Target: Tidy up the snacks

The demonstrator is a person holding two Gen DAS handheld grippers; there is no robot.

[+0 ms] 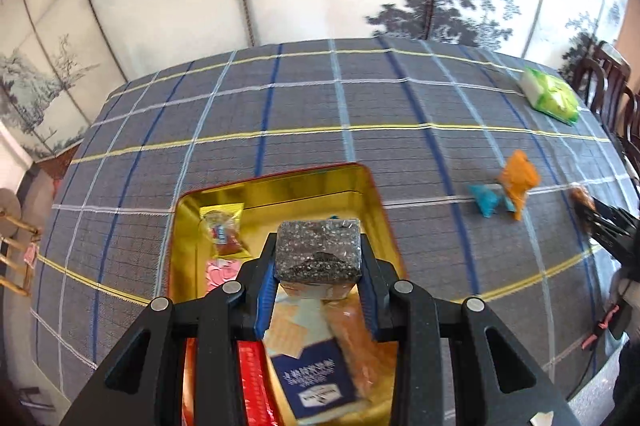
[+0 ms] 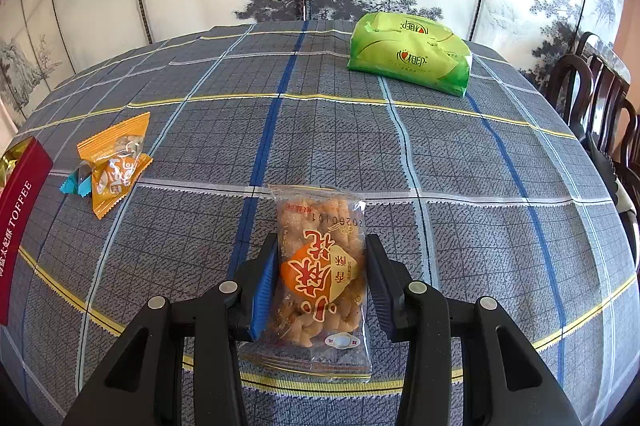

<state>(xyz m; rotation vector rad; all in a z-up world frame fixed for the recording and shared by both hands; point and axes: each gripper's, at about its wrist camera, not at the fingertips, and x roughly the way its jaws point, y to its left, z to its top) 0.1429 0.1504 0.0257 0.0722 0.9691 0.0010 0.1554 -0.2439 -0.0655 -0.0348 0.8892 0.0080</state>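
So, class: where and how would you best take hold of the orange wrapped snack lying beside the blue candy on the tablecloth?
Probably grip the orange snack across its plump middle, coming down from above. It lies flat on the tablecloth, its crimped ends look thin and floppy, and the blue candy touches one side, so place the fingers clear of that side.

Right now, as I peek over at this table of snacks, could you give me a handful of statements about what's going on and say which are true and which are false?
1. The left gripper holds a dark speckled snack block over the gold tin. True.
2. The tin is empty. False: several wrapped snacks already lie in it, among them a blue packet.
3. The right gripper has a clear packet of fried dough twists between its fingers. True.
4. The green packet lies inside the tin. False: it lies on the checked tablecloth near the far edge.
5. An orange wrapped sweet lies on the tablecloth beside a small blue one. True.
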